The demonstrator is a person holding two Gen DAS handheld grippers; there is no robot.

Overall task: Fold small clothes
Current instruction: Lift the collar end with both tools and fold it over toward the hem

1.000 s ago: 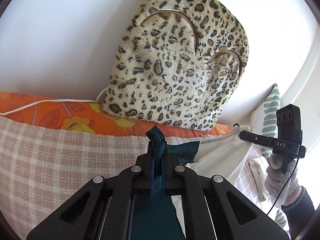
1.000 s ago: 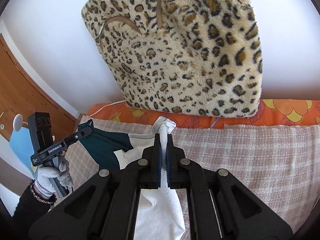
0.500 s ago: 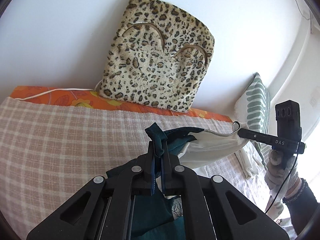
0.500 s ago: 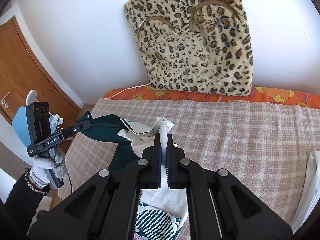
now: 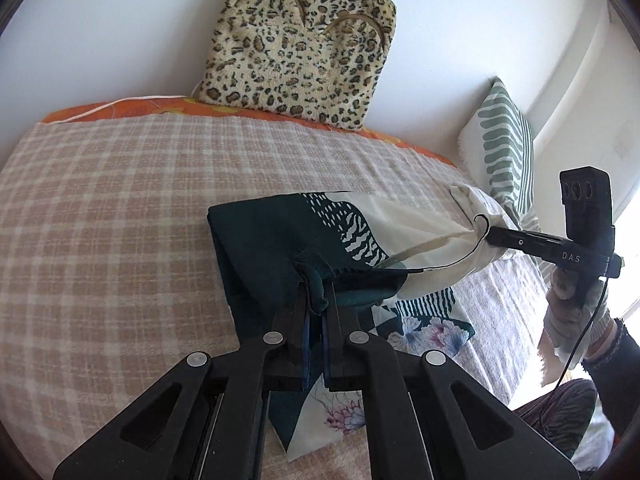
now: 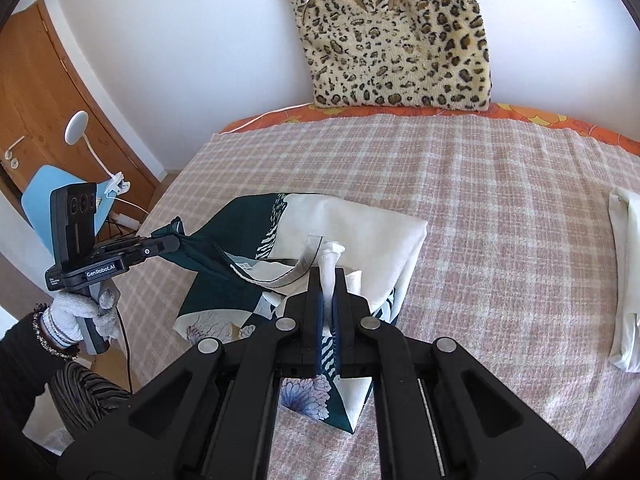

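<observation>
Two grippers, the left gripper (image 5: 316, 300) and the right gripper (image 6: 328, 280), each in a gloved hand, and one printed teal-and-white garment (image 6: 360, 232) between them on the bed's one checked blanket (image 6: 500, 200). Two cushions: one leopard-print cushion (image 6: 400, 40) and one green-striped cushion (image 5: 504, 144). One folded white cloth (image 6: 628, 272), one wooden door (image 6: 36, 92), one blue chair (image 6: 44, 196).

Home bedroom: bed with pink checked blanket (image 6: 500, 200) over orange floral sheet (image 6: 532, 114), leopard-print cushion (image 6: 396, 36) against white wall, green-striped pillow (image 5: 506, 148), wooden door (image 6: 36, 92).
</observation>
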